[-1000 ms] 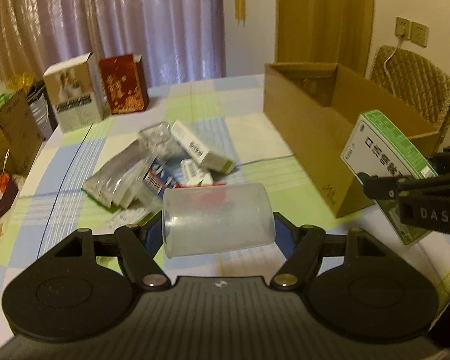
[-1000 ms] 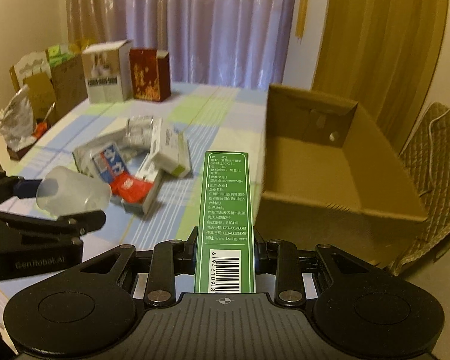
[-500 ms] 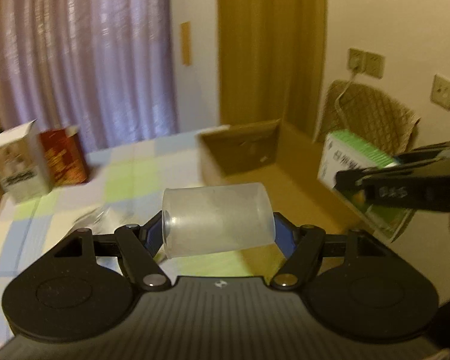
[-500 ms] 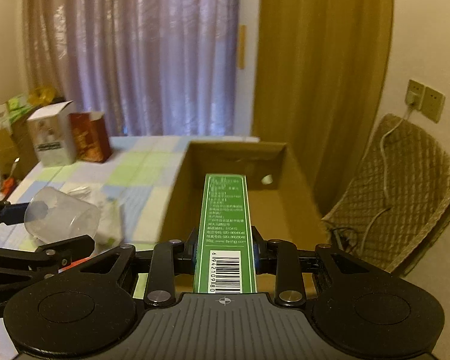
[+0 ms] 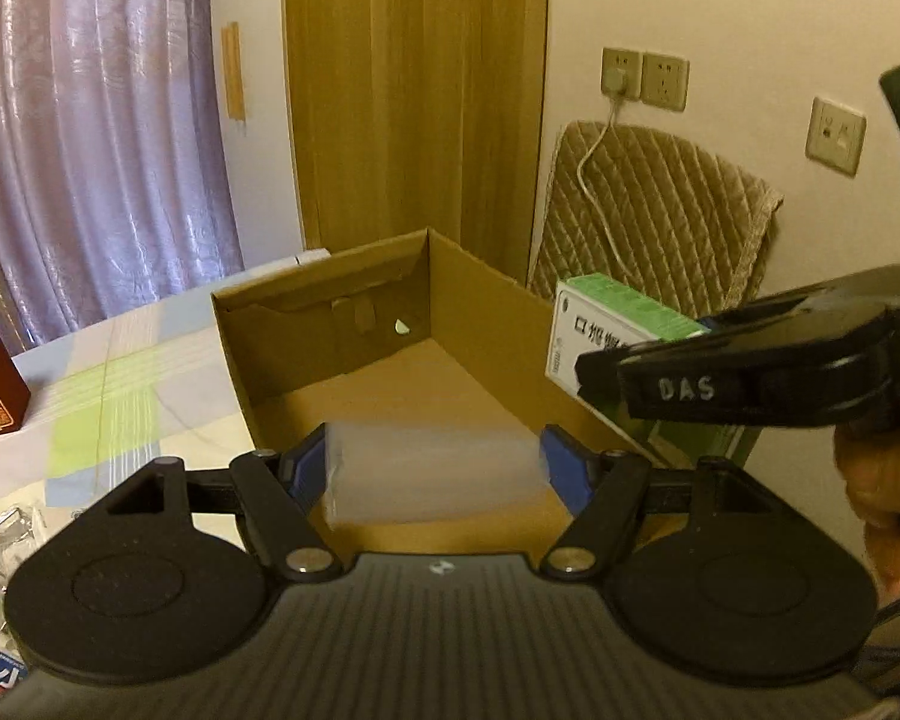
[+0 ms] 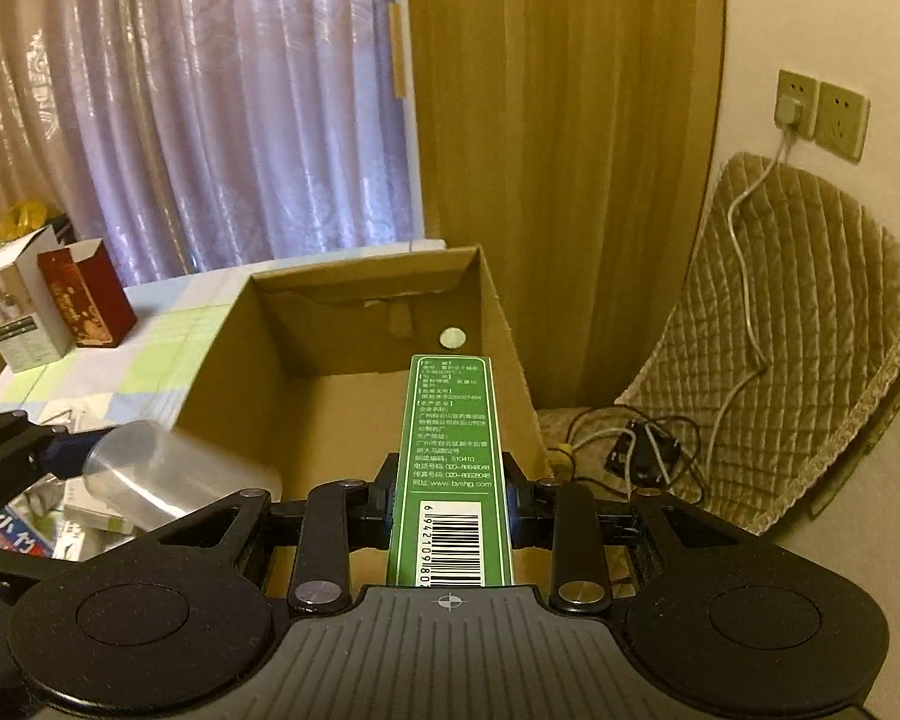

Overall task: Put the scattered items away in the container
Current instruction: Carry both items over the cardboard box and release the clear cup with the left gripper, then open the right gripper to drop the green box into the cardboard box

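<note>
Left gripper [image 5: 435, 471] clenched on clear plastic cup [image 5: 432, 474], held sideways between blue pads, above near end of open cardboard box [image 5: 330, 324]. Right gripper [image 6: 450, 504] clamped on green medicine carton [image 6: 450, 420], long axis pointed forward, over box interior by right wall. Box interior seen bare. Loose packets [image 6: 24, 531] left on checked tabletop [image 5: 108, 384], left of box. Red box [image 6: 87, 300] and white box [image 6: 15, 309] stood upright at tabletop far edge.
</note>
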Action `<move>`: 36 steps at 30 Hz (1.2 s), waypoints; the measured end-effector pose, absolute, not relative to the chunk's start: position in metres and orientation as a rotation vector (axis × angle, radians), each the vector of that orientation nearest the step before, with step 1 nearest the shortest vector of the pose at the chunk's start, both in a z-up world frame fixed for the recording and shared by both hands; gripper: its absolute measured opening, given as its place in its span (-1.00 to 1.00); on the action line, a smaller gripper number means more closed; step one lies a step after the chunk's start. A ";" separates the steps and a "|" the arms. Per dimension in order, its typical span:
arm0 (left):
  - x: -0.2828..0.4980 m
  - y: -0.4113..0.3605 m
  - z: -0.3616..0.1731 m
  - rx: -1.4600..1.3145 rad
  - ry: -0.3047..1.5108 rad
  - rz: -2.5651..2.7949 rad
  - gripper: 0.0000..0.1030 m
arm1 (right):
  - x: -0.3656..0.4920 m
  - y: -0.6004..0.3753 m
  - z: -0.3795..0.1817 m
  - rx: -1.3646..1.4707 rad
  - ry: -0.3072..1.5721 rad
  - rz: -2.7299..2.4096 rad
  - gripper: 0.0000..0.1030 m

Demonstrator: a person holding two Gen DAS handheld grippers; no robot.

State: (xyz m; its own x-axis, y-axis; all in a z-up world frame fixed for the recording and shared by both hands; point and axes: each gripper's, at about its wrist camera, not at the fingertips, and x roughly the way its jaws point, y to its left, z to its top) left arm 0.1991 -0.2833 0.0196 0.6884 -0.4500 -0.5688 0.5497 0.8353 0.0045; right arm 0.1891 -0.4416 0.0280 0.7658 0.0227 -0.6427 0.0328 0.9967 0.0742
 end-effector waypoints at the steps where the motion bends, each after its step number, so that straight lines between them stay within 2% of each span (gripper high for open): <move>1: 0.200 -0.282 0.019 0.181 0.582 -0.559 0.36 | 0.190 -0.443 0.026 0.086 0.702 -0.004 -0.35; 9: 0.194 -0.240 0.030 0.170 0.542 -0.483 0.36 | 0.199 -0.433 0.016 0.074 0.721 0.039 -0.35; 22: 0.167 -0.168 0.019 0.129 0.602 -0.371 0.37 | 0.220 -0.406 0.015 0.009 0.689 0.065 -0.31; 23: 0.164 -0.165 0.019 0.127 0.605 -0.368 0.37 | 0.219 -0.406 0.018 0.009 0.682 0.062 -0.17; 24: 0.162 -0.161 0.018 0.125 0.606 -0.366 0.37 | 0.217 -0.406 0.020 0.013 0.670 0.055 0.40; 25: 0.159 -0.157 0.018 0.126 0.605 -0.364 0.37 | 0.213 -0.405 0.023 0.018 0.649 0.049 0.59; 36: 0.121 -0.088 0.006 0.102 0.652 -0.255 0.41 | 0.166 -0.347 0.049 0.035 0.589 0.158 0.59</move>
State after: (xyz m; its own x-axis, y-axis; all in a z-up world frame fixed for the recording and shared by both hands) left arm 0.1209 -0.0882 0.0060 0.7648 -0.2025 -0.6116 0.2665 0.9637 0.0143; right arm 0.1657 -0.3471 0.0491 0.8200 0.1585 -0.5500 -0.1386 0.9873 0.0779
